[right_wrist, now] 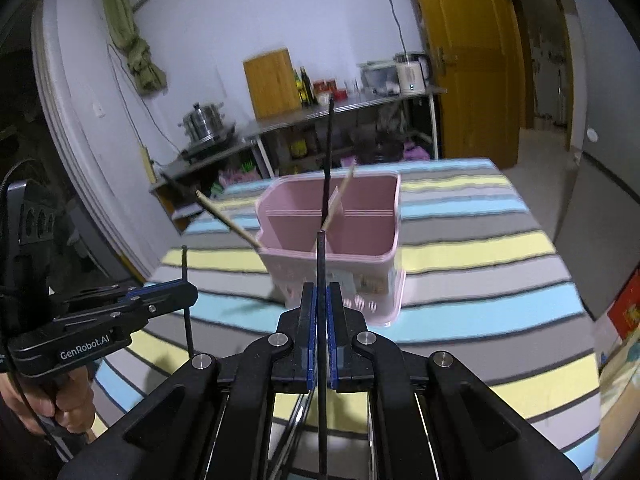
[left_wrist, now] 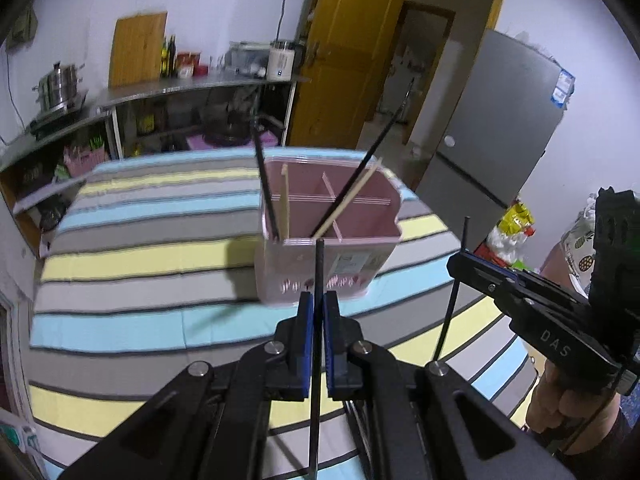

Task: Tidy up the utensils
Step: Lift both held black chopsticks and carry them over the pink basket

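A pink utensil holder [left_wrist: 332,236] with divided compartments stands on the striped tablecloth [left_wrist: 152,248]; it also shows in the right wrist view [right_wrist: 336,236]. Black and wooden chopsticks lean inside it. My left gripper [left_wrist: 319,300] is shut on a black chopstick [left_wrist: 318,272], held upright just in front of the holder. My right gripper [right_wrist: 321,292] is shut on another black chopstick [right_wrist: 321,264], also upright before the holder. Each gripper shows in the other's view, the right gripper [left_wrist: 460,258] at the right and the left gripper [right_wrist: 186,290] at the left.
A steel counter [left_wrist: 180,88] with a pot [left_wrist: 60,88], bottles and a kettle [left_wrist: 282,60] stands behind the table. A yellow door [left_wrist: 340,52] and a grey fridge [left_wrist: 492,128] are at the right. The table's far edge lies just behind the holder.
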`<state>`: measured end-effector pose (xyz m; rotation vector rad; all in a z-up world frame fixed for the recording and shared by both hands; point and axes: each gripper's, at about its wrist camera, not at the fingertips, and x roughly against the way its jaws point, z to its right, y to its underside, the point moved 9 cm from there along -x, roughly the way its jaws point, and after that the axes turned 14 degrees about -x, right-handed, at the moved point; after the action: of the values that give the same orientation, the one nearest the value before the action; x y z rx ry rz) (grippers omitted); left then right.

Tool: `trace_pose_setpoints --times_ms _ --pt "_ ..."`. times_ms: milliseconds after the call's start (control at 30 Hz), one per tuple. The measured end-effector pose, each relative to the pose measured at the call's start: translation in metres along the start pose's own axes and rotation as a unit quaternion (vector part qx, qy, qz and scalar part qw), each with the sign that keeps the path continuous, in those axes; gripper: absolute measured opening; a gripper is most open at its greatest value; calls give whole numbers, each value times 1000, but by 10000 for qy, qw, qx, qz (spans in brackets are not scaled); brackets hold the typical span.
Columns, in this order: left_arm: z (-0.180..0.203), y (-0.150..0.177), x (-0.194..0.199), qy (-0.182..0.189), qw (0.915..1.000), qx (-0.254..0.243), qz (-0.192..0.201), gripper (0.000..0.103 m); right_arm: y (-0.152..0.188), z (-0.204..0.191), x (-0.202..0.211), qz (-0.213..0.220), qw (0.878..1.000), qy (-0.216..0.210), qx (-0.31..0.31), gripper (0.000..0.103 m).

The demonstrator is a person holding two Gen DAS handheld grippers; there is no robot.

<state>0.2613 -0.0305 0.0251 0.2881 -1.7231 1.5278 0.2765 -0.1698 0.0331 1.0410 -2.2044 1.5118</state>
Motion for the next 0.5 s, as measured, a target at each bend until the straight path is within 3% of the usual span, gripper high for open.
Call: trace_pose_setpoints --times_ms 167,500 --pt "1 -16 12 -48 9998 -79 195 5 -14 -5 15 247 9997 -80 36 5" --pt "10 -12 24 -13 9995 -122 300 5 0 1 25 216 9997 -19 90 5"
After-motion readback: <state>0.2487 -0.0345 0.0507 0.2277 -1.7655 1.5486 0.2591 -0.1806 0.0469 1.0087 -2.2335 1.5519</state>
